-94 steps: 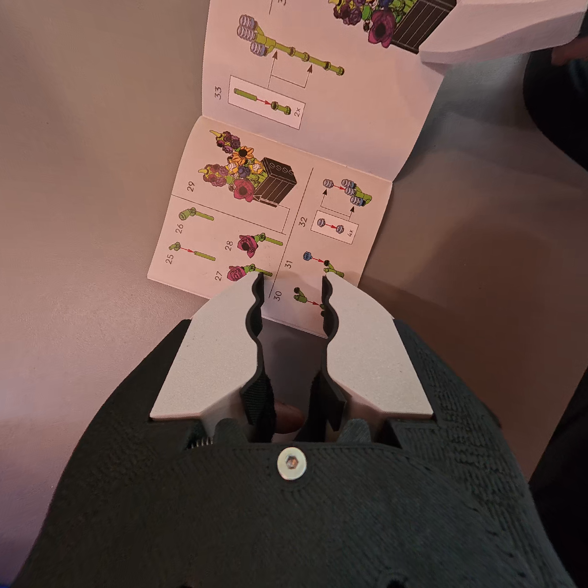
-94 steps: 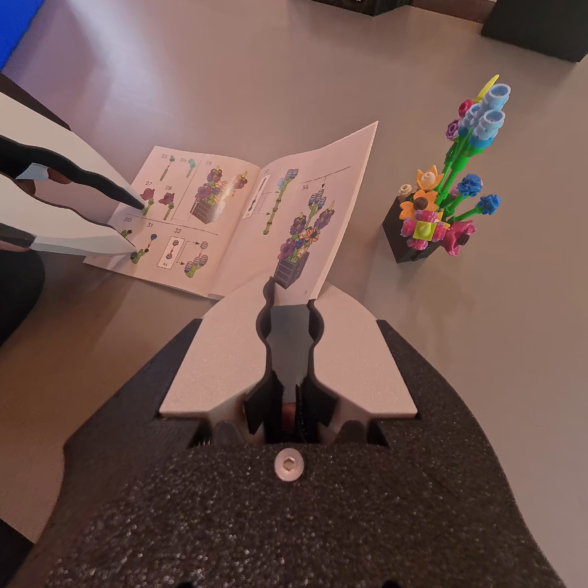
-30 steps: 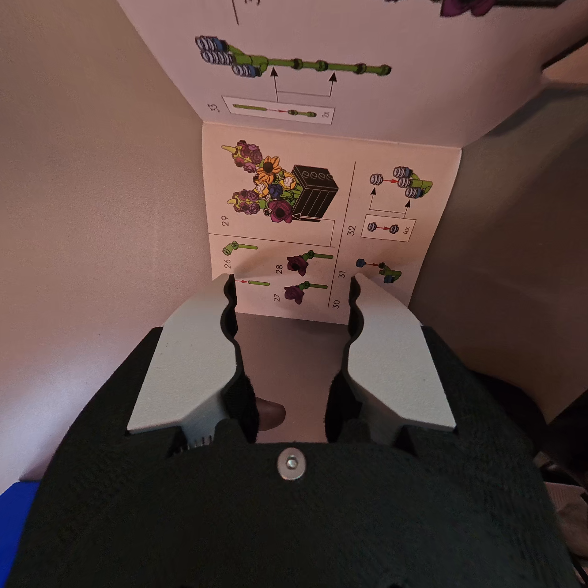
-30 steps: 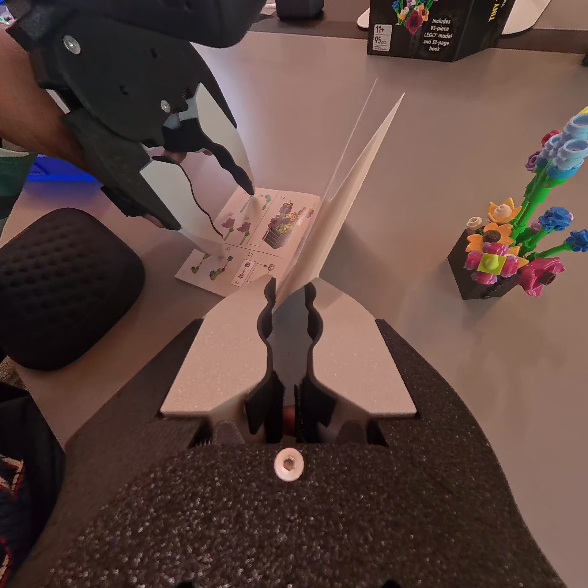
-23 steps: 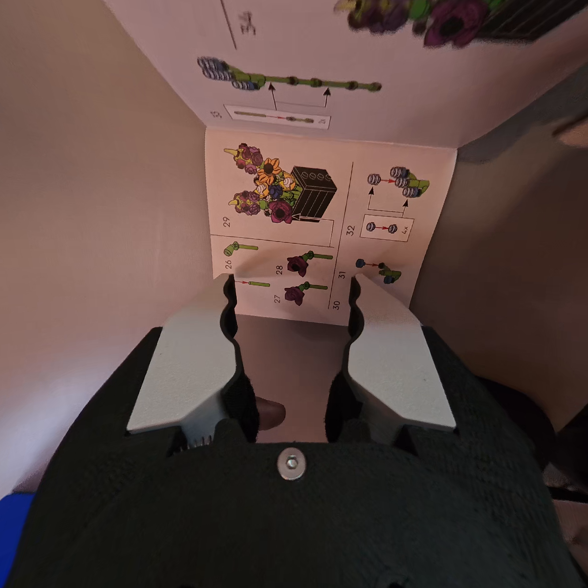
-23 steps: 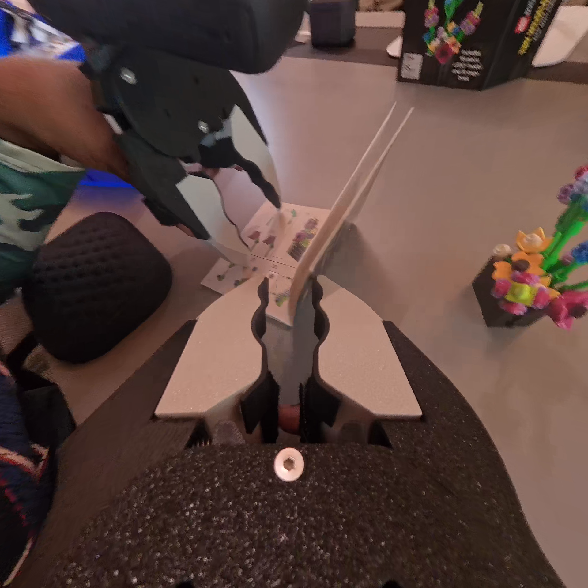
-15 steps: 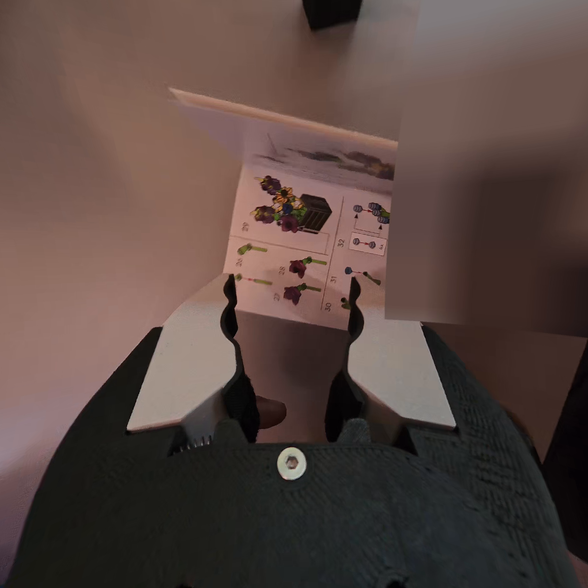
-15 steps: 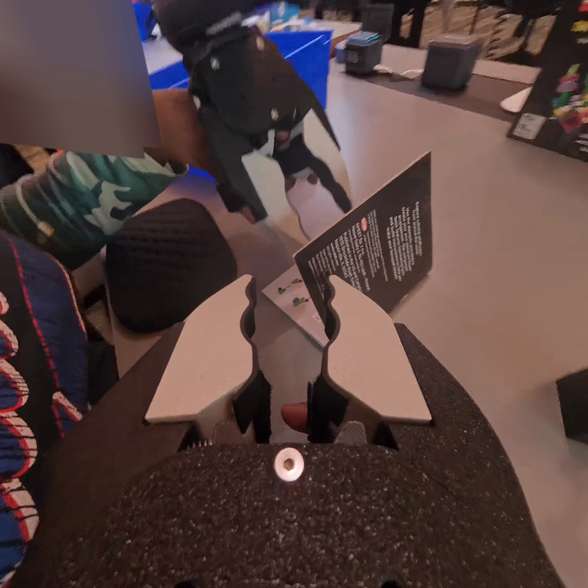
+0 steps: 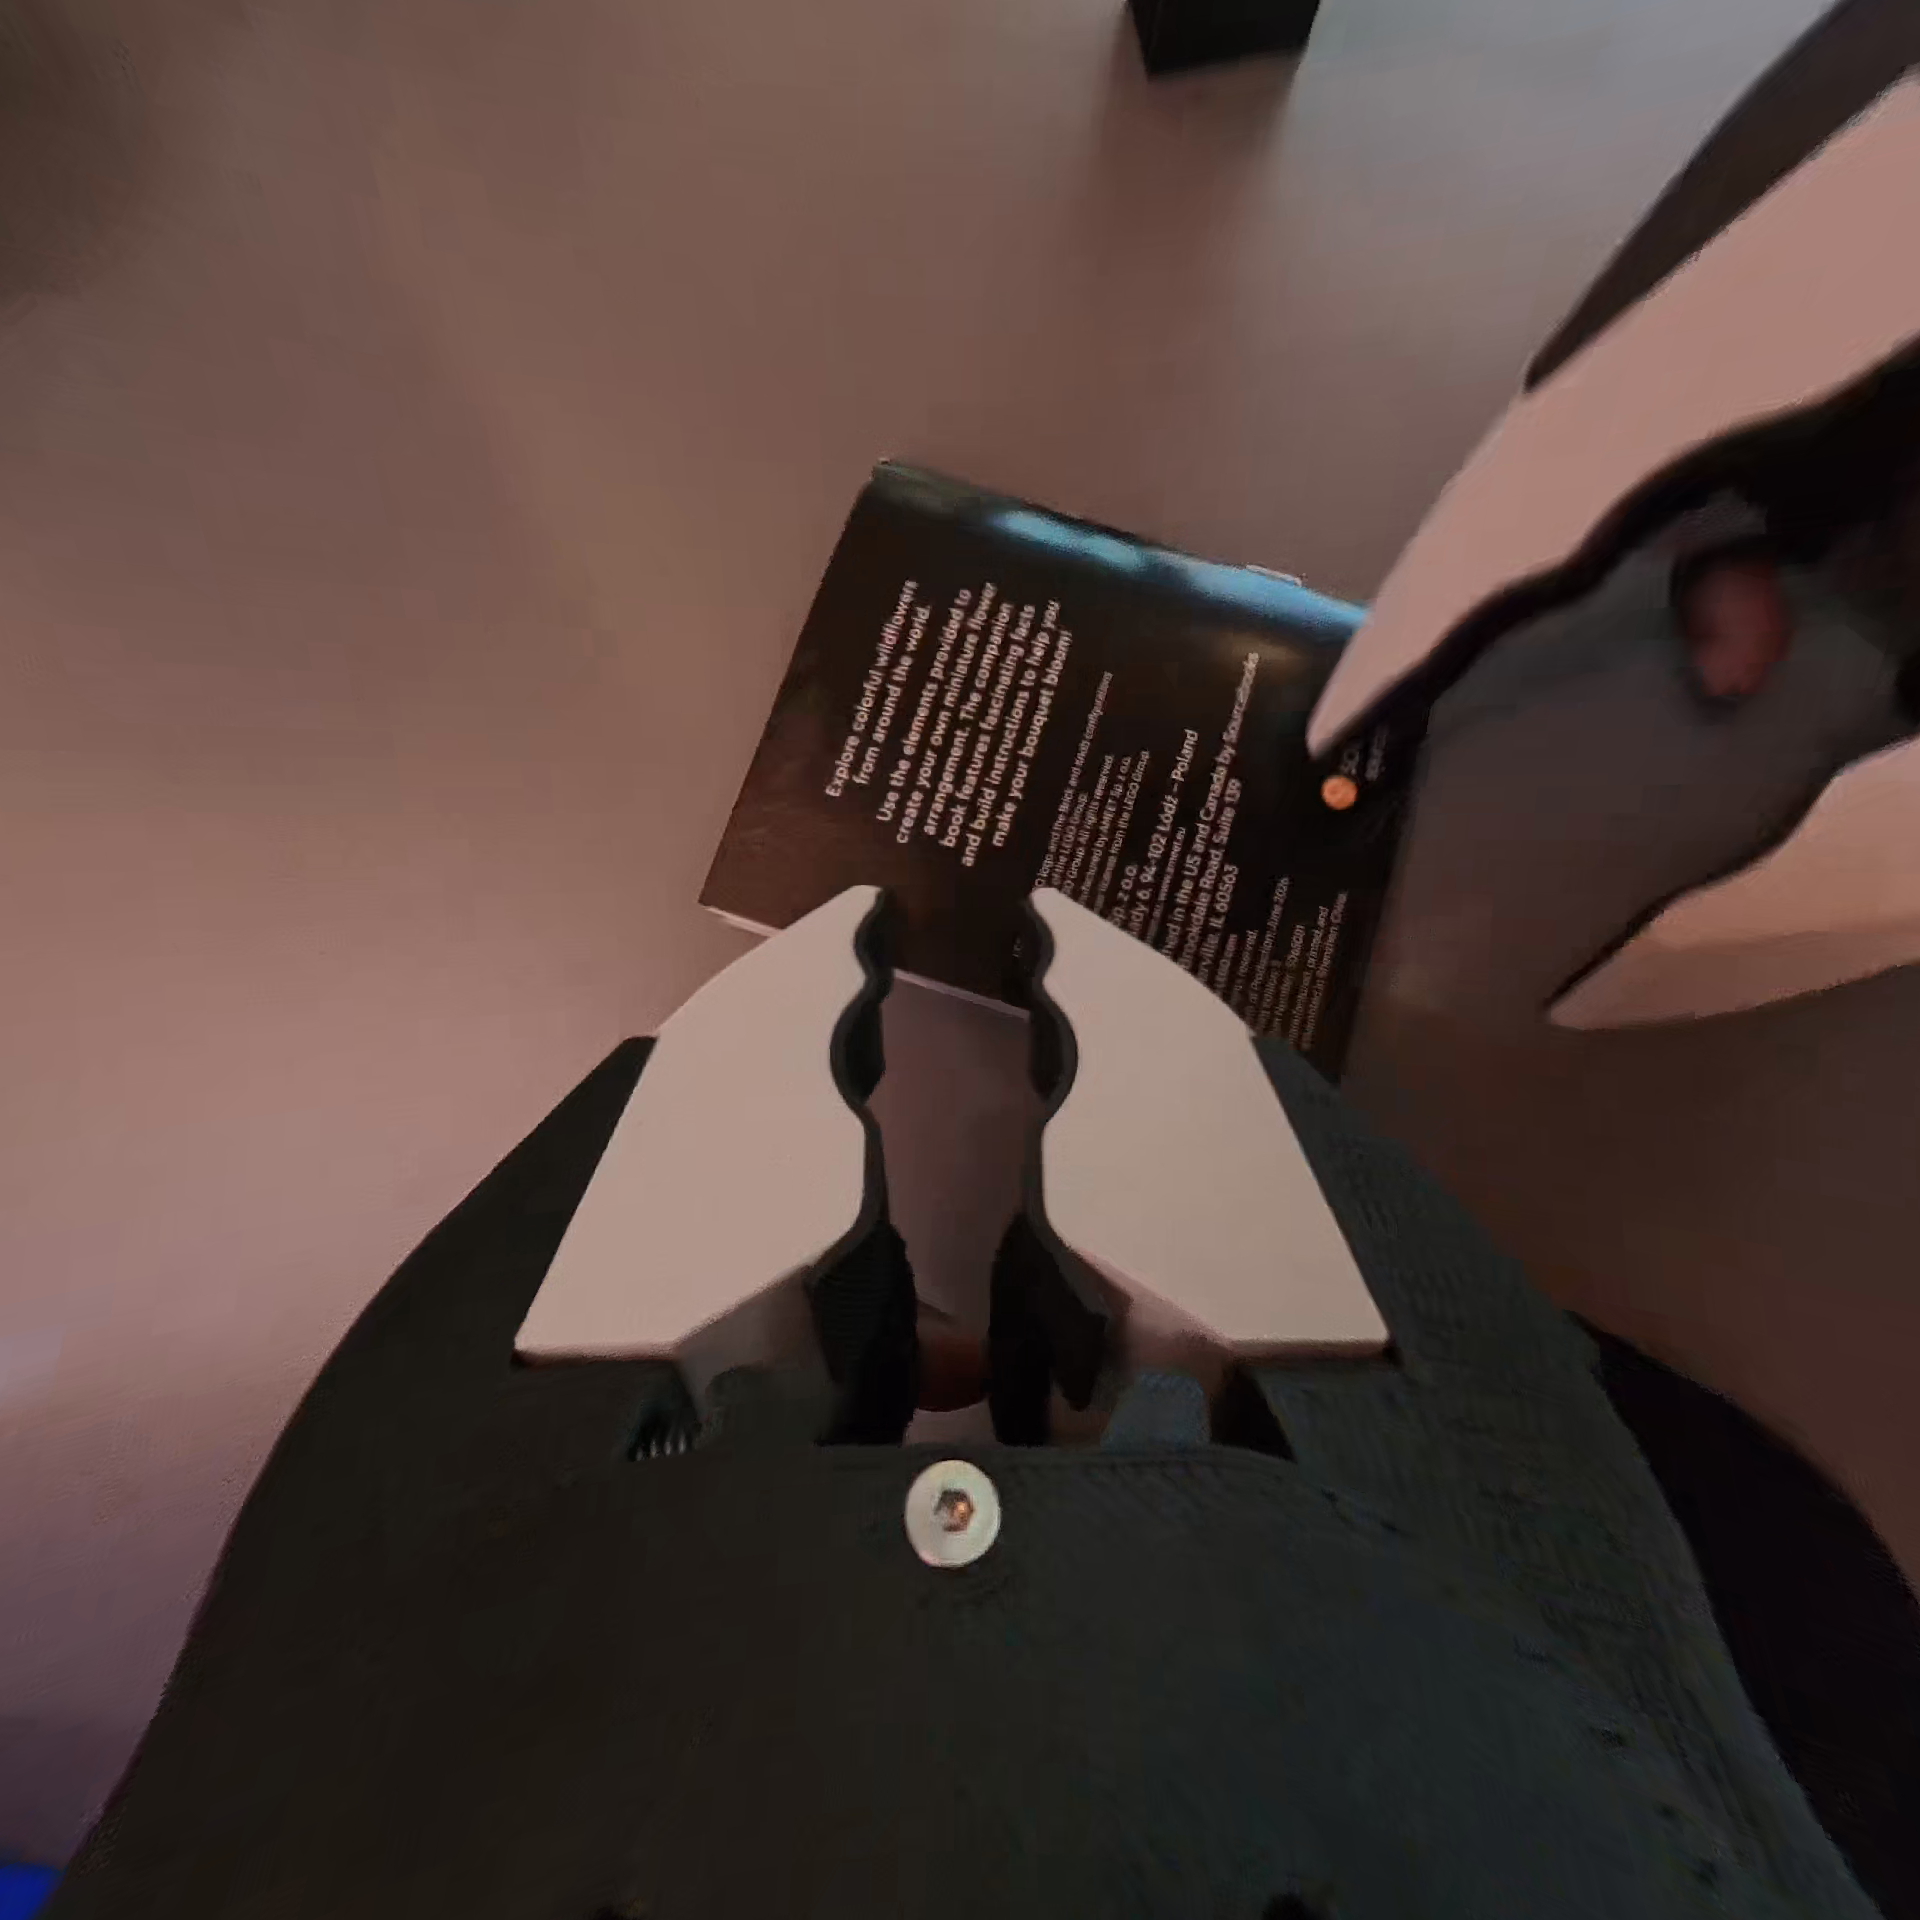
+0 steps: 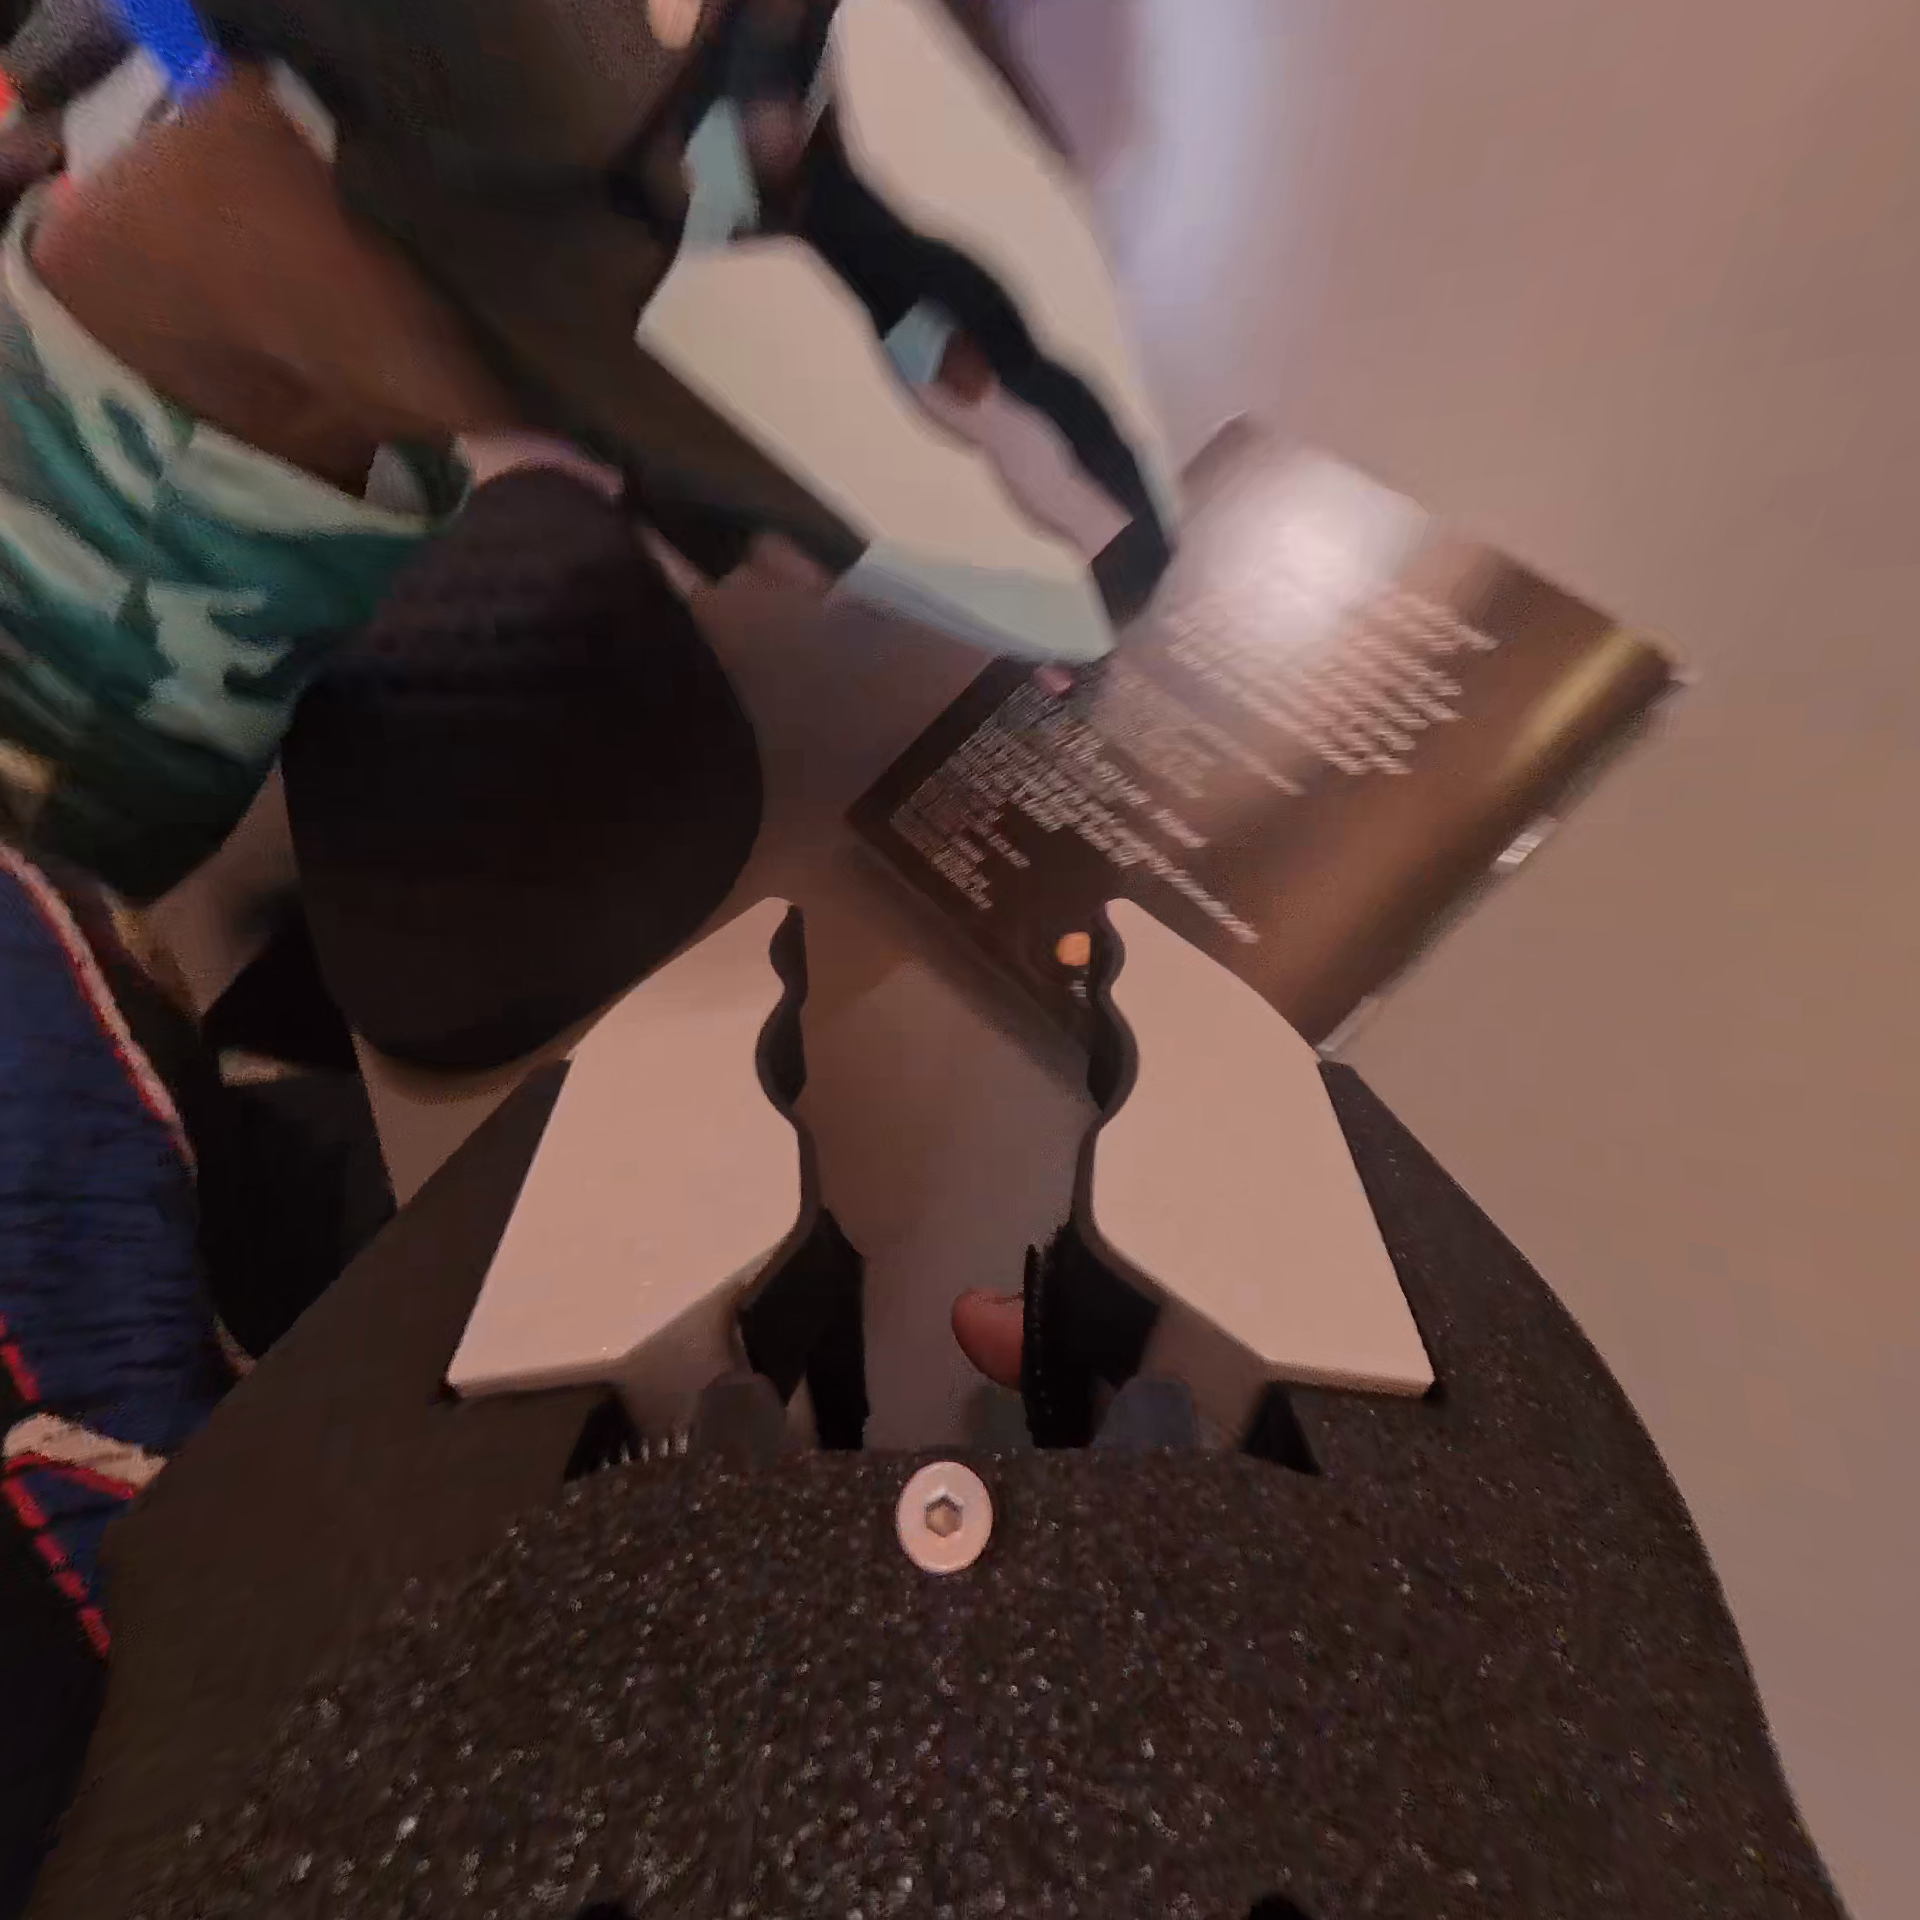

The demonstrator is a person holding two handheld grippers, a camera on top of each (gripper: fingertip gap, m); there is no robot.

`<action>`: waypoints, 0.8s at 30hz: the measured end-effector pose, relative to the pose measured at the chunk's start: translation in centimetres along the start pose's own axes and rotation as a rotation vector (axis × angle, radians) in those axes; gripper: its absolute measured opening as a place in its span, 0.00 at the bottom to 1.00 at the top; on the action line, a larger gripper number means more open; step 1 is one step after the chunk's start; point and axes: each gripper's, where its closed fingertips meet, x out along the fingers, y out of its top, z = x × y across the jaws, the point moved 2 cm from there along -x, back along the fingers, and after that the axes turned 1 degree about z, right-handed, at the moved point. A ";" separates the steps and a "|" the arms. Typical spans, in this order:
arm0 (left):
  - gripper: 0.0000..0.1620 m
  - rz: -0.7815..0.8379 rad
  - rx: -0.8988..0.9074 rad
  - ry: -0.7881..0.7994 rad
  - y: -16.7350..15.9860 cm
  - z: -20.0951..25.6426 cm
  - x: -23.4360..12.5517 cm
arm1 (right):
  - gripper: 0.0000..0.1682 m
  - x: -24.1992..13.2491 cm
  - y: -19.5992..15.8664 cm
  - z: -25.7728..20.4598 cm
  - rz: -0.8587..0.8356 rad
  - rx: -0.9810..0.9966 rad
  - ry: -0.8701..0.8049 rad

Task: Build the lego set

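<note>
The instruction booklet [image 9: 1049, 748] lies closed on the grey table with its black back cover up. It also shows in the right wrist view [image 10: 1299, 748], blurred. My left gripper [image 9: 956, 914] is open and empty, its tips over the booklet's near edge. In the right wrist view the left gripper [image 10: 1132, 582] hovers at the booklet's far left corner. My right gripper [image 10: 948, 920] is open and empty just before the booklet's near corner. In the left wrist view the right gripper [image 9: 1444, 873] comes in from the right over the booklet's right edge. No lego flower model is in view.
A black rounded padded object [image 10: 499, 769] sits at the table's left edge. A person's arm in a green patterned sleeve [image 10: 177, 499] is behind it. A dark block [image 9: 1216, 31] stands at the far edge of the left wrist view.
The booklet has folded shut, so the black cover now shows instead of the open pages. The right gripper let go of the page and opened wider. The left gripper's jaws narrowed a little.
</note>
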 end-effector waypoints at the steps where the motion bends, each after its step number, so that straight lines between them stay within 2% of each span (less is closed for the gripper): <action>1: 0.11 -0.019 0.018 -0.011 -0.2 0.3 0.3 | 0.32 -0.5 0.4 0.7 0.033 0.040 -0.049; 4: 0.09 -0.072 0.006 -0.078 -1.0 1.3 1.0 | 0.32 -2.3 0.4 3.7 0.086 0.184 -0.214; 7: 0.09 -0.069 -0.006 -0.091 -1.1 1.6 1.1 | 0.32 -2.4 -0.7 5.0 0.028 0.255 -0.254; 11: 0.09 -0.061 -0.010 -0.069 -1.2 1.7 1.2 | 0.29 -0.9 -0.6 4.6 0.013 0.332 -0.159; 15: 0.06 0.002 -0.028 -0.053 -1.3 1.9 1.2 | 0.32 -0.7 0.3 5.1 0.062 0.381 -0.136; 24: 0.06 0.078 -0.069 -0.039 -1.4 1.8 0.8 | 0.20 -2.2 3.1 4.9 0.357 0.513 0.009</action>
